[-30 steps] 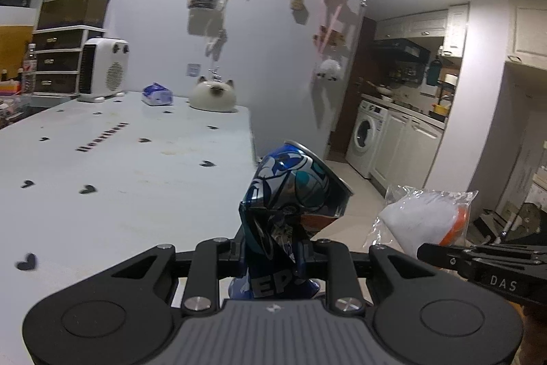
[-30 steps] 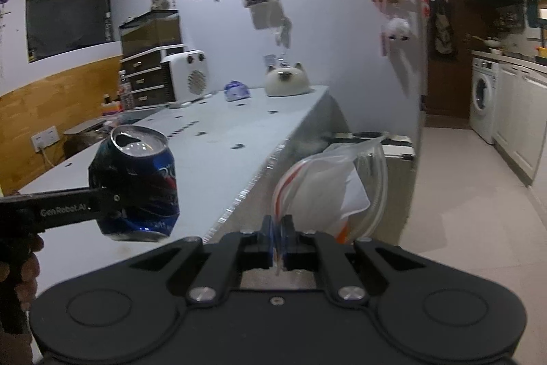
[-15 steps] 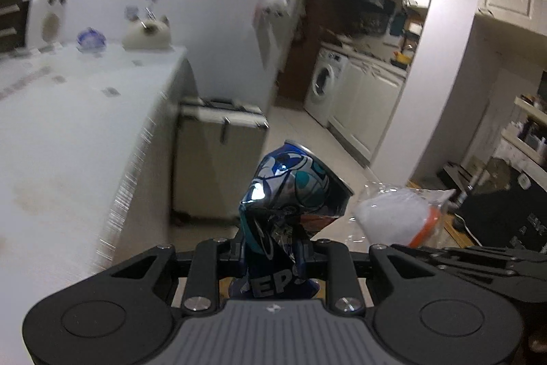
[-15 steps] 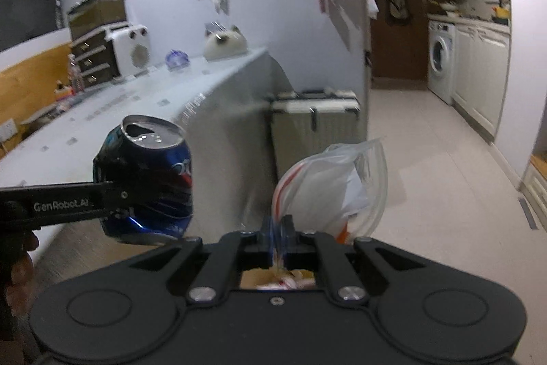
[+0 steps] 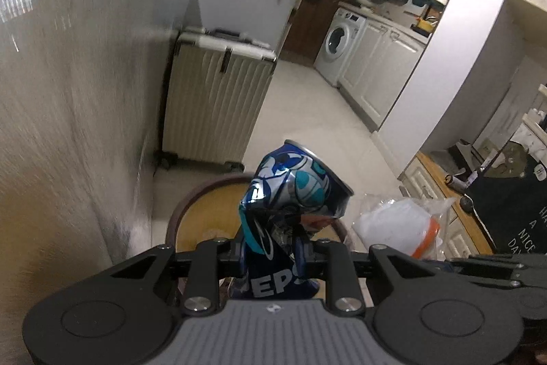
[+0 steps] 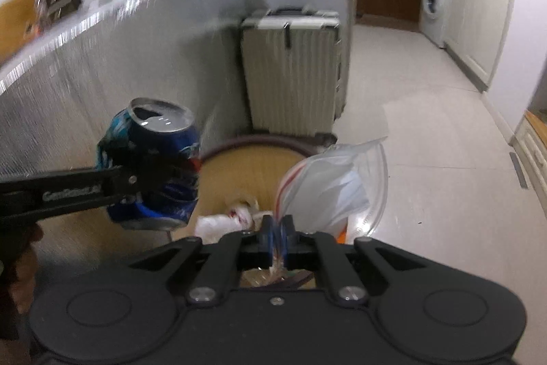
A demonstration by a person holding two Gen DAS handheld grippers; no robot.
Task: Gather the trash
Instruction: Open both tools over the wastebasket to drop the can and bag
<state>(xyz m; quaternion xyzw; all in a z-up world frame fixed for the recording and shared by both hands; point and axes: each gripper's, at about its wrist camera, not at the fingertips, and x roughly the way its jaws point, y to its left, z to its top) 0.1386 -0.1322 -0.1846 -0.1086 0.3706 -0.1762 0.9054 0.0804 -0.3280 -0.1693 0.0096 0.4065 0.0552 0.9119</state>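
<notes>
Left wrist view: both hands drop from tabletop height toward the round brown wastebasket point(image 5: 177, 211) at six o'clock, left gripper point(image 5: 273, 257) clamping the crushed blue soda can point(image 5: 290, 194), right gripper point(image 6: 277, 243) pinching the clear plastic bag point(image 6: 335, 187), release seemingly imminent.

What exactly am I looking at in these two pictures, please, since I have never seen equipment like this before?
There is no robot here: a person carries a hand-held gripper in each hand, and each has a wide-angle camera looking forward along its two fingers. In the left camera's picture, the left hand-held gripper squeezes a dented blue soda can. In the right camera's picture, the right hand-held gripper pinches the edge of a clear plastic bag with something white inside. Both hang over a round bin on the floor with some crumpled rubbish already in it. Behind it a pale suitcase stands beside the draped table.
</notes>
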